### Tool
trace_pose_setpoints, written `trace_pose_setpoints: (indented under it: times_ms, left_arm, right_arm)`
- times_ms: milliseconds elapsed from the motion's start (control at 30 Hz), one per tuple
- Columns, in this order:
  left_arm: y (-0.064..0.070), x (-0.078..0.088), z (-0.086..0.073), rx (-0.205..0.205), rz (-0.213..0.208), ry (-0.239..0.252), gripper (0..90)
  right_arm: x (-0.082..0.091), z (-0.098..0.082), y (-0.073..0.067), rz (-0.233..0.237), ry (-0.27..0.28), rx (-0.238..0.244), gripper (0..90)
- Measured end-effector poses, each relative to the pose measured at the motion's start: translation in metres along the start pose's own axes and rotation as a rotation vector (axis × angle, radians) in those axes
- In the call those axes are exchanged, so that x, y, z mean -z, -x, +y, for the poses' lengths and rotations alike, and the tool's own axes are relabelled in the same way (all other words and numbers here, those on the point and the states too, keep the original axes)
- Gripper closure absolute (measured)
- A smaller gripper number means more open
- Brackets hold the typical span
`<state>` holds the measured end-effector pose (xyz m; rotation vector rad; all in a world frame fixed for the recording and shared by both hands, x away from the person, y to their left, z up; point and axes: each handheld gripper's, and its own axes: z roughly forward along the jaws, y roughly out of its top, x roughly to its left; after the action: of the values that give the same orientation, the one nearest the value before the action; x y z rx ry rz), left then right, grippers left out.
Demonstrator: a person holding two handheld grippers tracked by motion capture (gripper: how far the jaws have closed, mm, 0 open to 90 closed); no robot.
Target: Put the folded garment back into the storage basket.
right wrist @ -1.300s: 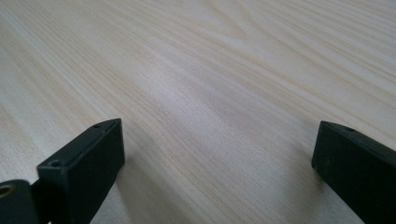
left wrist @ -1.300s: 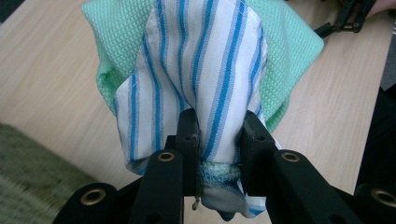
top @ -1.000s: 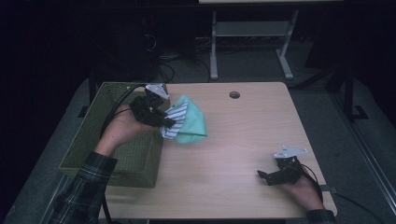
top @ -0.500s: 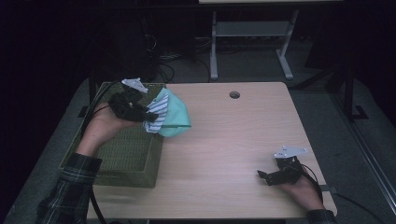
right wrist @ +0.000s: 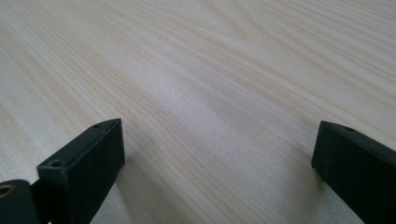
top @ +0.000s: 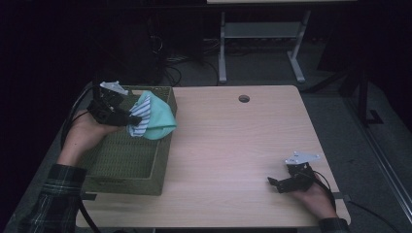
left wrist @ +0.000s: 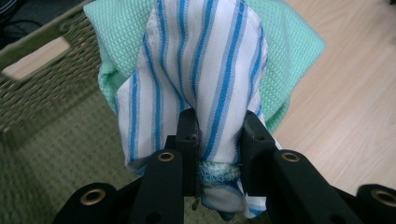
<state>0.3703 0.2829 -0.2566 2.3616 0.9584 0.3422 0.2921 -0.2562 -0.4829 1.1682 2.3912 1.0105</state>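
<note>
Looking down from the high view first: left tool [top: 127, 118] is clamped on a bundle of cloths [top: 151, 118], a striped one and a mint green one, hanging over the right rim of the basket [top: 126, 165] near its far end. The basket sits on the left side of the tabletop [top: 233, 145]. Right tool [top: 273, 183] rests on the tabletop near the front right corner, well apart from everything else, with the hand behind it.

Left tool view: the two black jaws pinch the striped cloth [left wrist: 205, 93] right in the middle, with a bit of green hem squeezed in between them too. The mint cloth [left wrist: 289, 51] spreads out behind the stripes. Woven basket wall [left wrist: 42, 84] is on the left, bare wood on the right, so the bundle is pretty much straddling the rim.

Right tool view: jaws stand wide apart with nothing between them, just pale wood grain [right wrist: 210, 84] underneath.
</note>
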Motion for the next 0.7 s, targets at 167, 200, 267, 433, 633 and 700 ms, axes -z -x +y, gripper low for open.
trace_pose_setpoints:
  times_ms: [167, 200, 267, 433, 633, 700]
  left_arm:
    - [-0.009, 0.001, -0.010, 0.033, 0.026, -0.011, 72.3]
    - [-0.010, 0.001, -0.012, 0.041, 0.025, -0.015, 72.3]
    - [-0.013, -0.001, -0.016, 0.047, 0.028, -0.022, 72.3]
    - [-0.019, -0.004, -0.025, 0.076, 0.040, -0.027, 72.3]
    - [-0.026, -0.007, -0.035, 0.105, 0.048, -0.030, 72.2]
    - [-0.029, -0.011, -0.042, 0.125, 0.049, -0.038, 72.2]
  right_arm:
    - [0.000, 0.000, 0.000, 0.000, 0.001, 0.000, 2.3]
    - [0.000, 0.000, 0.000, 0.000, 0.000, 0.000, 2.3]
    - [0.000, 0.000, 0.000, 0.000, 0.000, 0.000, 2.3]
    - [0.000, 0.000, 0.000, 0.000, 0.001, 0.000, 2.3]
    - [0.000, 0.000, 0.000, 0.000, 0.000, 0.000, 2.3]
    - [0.000, 0.000, 0.000, 0.000, 0.000, 0.000, 2.3]
